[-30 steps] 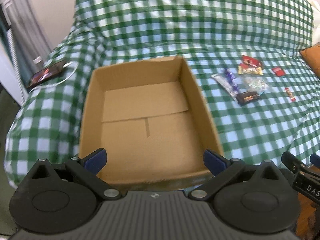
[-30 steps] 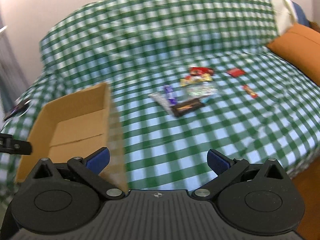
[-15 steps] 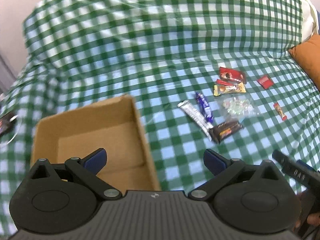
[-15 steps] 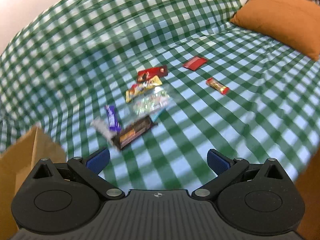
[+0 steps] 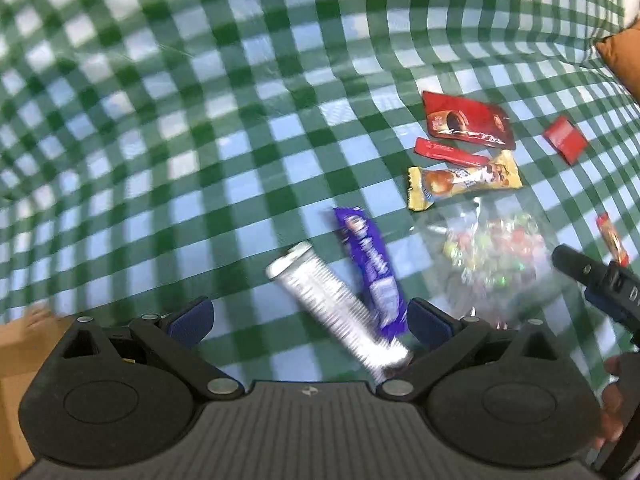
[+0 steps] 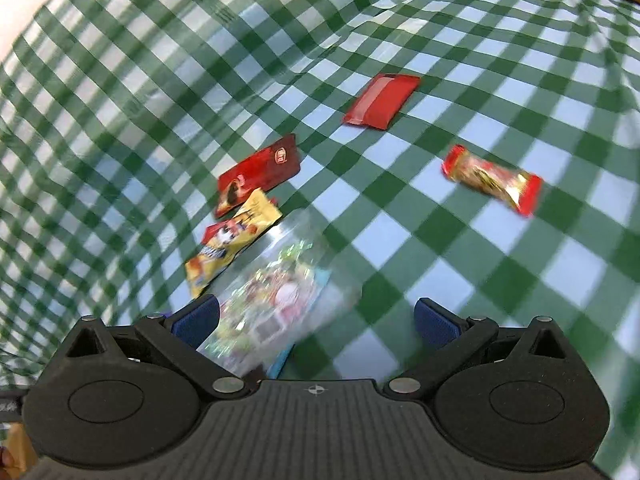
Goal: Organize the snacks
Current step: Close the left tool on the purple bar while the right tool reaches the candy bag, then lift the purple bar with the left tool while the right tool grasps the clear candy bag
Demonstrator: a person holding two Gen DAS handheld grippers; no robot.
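Note:
Snacks lie on a green checked cloth. In the left wrist view my left gripper [image 5: 310,316] is open and empty, low over a silver bar [image 5: 336,304] and a purple bar [image 5: 370,268]. A clear candy bag [image 5: 492,256], a yellow packet [image 5: 464,180] and a red packet [image 5: 466,120] lie further right. In the right wrist view my right gripper [image 6: 316,318] is open and empty just above the clear candy bag [image 6: 280,300]. A red-gold bar [image 6: 492,178] and a small red packet [image 6: 382,100] lie beyond it.
A corner of the cardboard box [image 5: 16,344] shows at the lower left of the left wrist view. The right gripper's finger [image 5: 592,280] shows at that view's right edge. An orange cushion [image 5: 624,60] lies at the far right.
Both grippers have swung right, away from the box, and dropped close over the snack pile. The box has nearly left both views. Both stay open.

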